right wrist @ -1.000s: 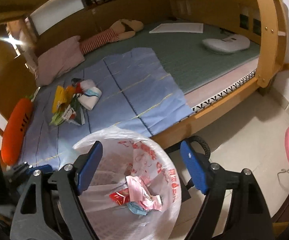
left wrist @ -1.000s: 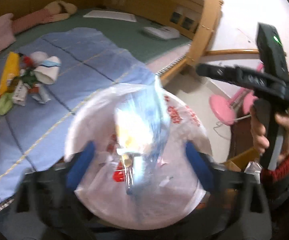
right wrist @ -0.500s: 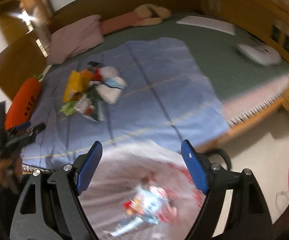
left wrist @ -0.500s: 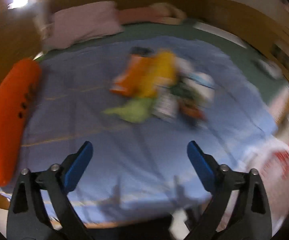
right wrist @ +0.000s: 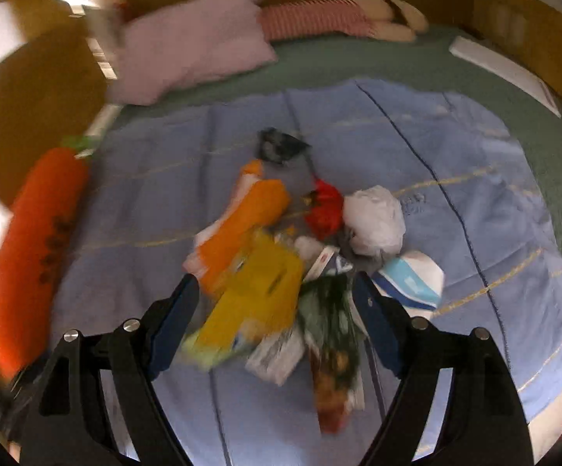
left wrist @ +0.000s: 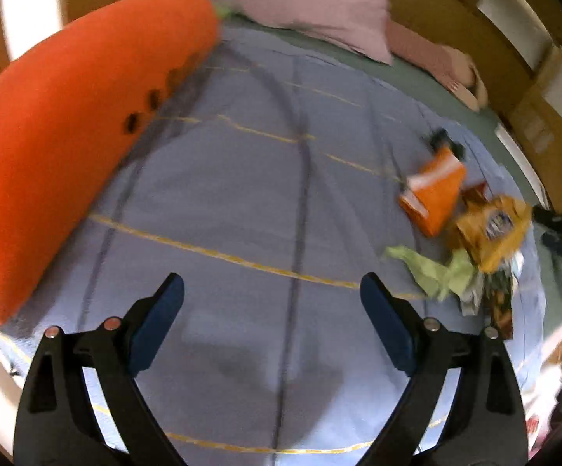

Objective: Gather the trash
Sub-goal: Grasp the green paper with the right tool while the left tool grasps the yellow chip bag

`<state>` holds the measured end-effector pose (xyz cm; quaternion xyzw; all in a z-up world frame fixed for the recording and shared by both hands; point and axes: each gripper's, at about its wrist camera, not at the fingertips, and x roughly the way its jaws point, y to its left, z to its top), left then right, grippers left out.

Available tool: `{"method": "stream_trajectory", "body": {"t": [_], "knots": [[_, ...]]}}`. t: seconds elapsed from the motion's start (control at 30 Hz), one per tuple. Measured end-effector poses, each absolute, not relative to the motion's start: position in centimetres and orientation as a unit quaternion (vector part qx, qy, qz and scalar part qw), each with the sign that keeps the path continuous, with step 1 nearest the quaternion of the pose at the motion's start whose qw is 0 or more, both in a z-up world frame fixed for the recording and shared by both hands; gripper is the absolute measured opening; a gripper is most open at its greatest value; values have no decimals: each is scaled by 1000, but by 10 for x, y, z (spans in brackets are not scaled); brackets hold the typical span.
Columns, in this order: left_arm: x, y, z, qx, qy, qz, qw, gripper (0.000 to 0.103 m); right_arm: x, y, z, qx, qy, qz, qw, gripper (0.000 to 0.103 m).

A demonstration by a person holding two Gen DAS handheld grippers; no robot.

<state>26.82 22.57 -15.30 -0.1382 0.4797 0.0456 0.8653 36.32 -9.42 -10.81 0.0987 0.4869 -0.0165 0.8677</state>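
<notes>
Both tongs apart, empty. I'd drop the right tongs [right wrist: 273,291] straight onto the yellow wrapper [right wrist: 257,299], pinching one piece; left tongs [left wrist: 271,291] idle over blanket [left wrist: 242,202].

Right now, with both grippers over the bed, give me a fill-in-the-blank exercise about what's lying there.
1. The trash pile lies on a ____ blanket.
2. The long orange pillow is shaped like a ____.
3. The right gripper is ____ and holds nothing.
4. The yellow bag lies between the fingertips of the ____ gripper.

Missing words: blue; carrot; open; right
</notes>
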Motion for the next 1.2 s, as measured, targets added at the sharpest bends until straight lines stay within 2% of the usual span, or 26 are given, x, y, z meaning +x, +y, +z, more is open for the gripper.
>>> {"method": "stream_trajectory", "body": {"t": [0.07, 0.1, 0.2, 0.37, 0.5, 0.57, 0.63, 0.7, 0.73, 0.83, 0.93, 1.07, 1.1, 1.13, 1.2], "knots": [[268, 236, -153, -145, 481, 62, 862, 92, 375, -85, -126, 90, 499, -20, 861, 44], [266, 240, -153, -151, 482, 66, 860, 92, 377, -79, -134, 87, 513, -12, 854, 30], [258, 253, -148, -167, 476, 85, 859, 92, 364, -67, -128, 112, 489, 25, 865, 22], [244, 280, -132, -190, 433, 142, 870, 92, 340, -29, -90, 152, 440, 159, 871, 22], [237, 293, -128, -211, 417, 167, 868, 92, 340, 17, -98, 186, 472, 268, 819, 24], [237, 298, -128, -221, 414, 174, 865, 92, 340, 38, -112, 187, 494, 308, 791, 30], [236, 301, -129, -226, 419, 174, 862, 92, 341, 51, -123, 163, 514, 320, 779, 50], [238, 298, -132, -221, 428, 171, 859, 92, 340, 45, -124, 151, 508, 284, 799, 59], [240, 297, -134, -216, 435, 168, 858, 92, 339, 38, -123, 141, 503, 260, 812, 59], [241, 295, -138, -217, 443, 161, 855, 92, 332, 34, -126, 42, 514, 181, 838, 59], [240, 295, -137, -223, 441, 156, 855, 93, 328, 36, -153, -34, 552, 136, 822, 59], [242, 289, -141, -227, 450, 133, 853, 94, 319, 39, -188, -83, 592, 124, 792, 59], [244, 285, -143, -229, 456, 122, 852, 94, 316, 38, -195, -89, 599, 124, 786, 56], [247, 281, -146, -233, 463, 100, 849, 95, 313, 38, -199, -88, 605, 129, 781, 41], [253, 270, -151, -245, 474, 53, 844, 96, 310, 37, -206, -74, 617, 140, 771, 27]]}}
